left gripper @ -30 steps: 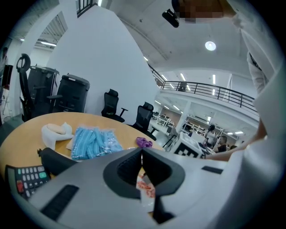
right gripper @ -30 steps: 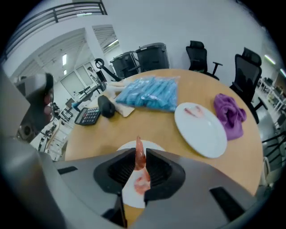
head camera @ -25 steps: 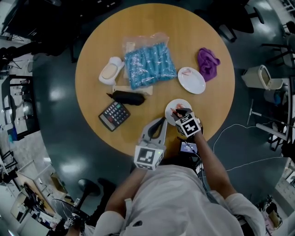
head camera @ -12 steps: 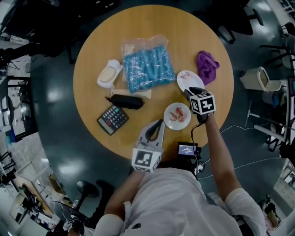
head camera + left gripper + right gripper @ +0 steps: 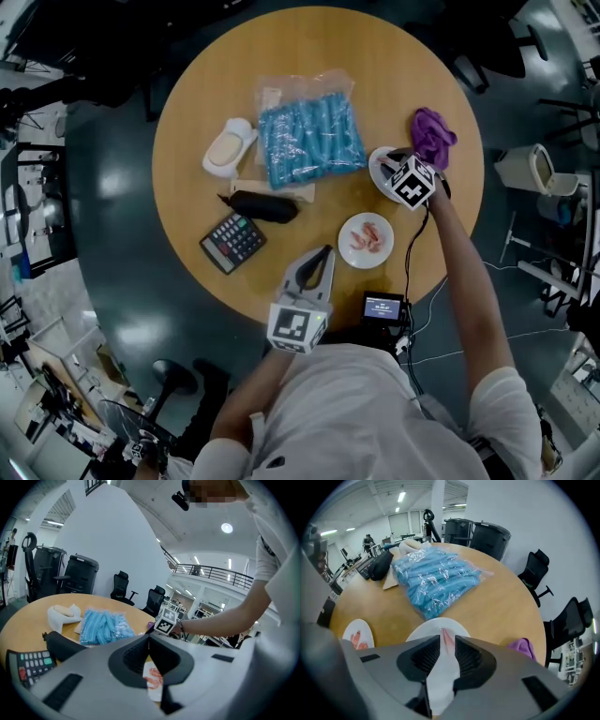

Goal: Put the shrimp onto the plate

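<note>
seemingly the release: the right claw (image 5: pixel 447 637), jaws just spread, hangs over the plate (image 5: pixel 423 627) beside the purple cloth (image 5: pixel 521 645), shrimp (image 5: pixel 447 641) lying between them; next calls for lifting straight clear; left claw (image 5: pixel 149 638) pressed together, empty.

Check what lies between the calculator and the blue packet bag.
A black pouch lies between the calculator and the blue packet bag, nearer the calculator. The head view shows it best.

A blue packet (image 5: pixel 309 138), black pouch (image 5: pixel 264 205), calculator (image 5: pixel 233 241) and purple cloth (image 5: pixel 432 137) lie on the round table (image 5: pixel 281 56).
</note>
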Action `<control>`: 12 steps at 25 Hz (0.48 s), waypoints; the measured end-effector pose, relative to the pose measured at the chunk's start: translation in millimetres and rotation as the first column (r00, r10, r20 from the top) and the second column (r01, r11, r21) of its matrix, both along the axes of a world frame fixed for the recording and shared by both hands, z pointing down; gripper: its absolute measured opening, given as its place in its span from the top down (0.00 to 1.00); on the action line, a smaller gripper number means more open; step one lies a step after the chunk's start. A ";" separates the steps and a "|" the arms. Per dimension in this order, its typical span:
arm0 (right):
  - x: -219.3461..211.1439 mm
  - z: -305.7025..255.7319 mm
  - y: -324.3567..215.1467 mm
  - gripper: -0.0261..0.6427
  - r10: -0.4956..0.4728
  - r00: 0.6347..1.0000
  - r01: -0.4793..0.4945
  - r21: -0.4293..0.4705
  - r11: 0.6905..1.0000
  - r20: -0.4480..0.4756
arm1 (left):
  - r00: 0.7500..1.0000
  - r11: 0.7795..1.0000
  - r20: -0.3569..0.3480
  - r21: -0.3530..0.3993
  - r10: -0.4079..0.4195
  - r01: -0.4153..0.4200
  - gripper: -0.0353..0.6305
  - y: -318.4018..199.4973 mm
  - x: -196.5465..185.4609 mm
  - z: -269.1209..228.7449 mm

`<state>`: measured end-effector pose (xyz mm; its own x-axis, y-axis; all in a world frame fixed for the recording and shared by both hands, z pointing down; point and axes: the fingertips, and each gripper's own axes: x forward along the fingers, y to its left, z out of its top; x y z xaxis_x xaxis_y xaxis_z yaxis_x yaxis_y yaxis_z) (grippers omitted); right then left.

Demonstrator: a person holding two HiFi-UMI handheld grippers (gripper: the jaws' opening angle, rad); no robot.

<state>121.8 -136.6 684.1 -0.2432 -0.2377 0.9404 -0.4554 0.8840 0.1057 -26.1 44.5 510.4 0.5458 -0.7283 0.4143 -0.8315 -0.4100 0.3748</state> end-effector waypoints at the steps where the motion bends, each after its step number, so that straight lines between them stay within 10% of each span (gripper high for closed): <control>1: 0.3 1.4 -0.5 0.81 -0.012 1.000 0.012 -0.001 1.000 -0.009 | 1.000 1.000 -0.001 0.001 0.001 -0.001 0.93 -0.6 0.0 -0.8; 12: 6.0 11.8 5.1 0.86 -0.055 0.996 0.056 0.000 0.998 -0.068 | 1.000 0.999 -0.008 0.035 0.002 -0.002 0.94 4.6 1.7 -6.7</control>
<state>127.8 -131.5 695.9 -0.1919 -0.2274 0.9547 -0.3974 0.9075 0.1362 -24.5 49.1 503.7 0.5506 -0.7409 0.3845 -0.8277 -0.4247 0.3668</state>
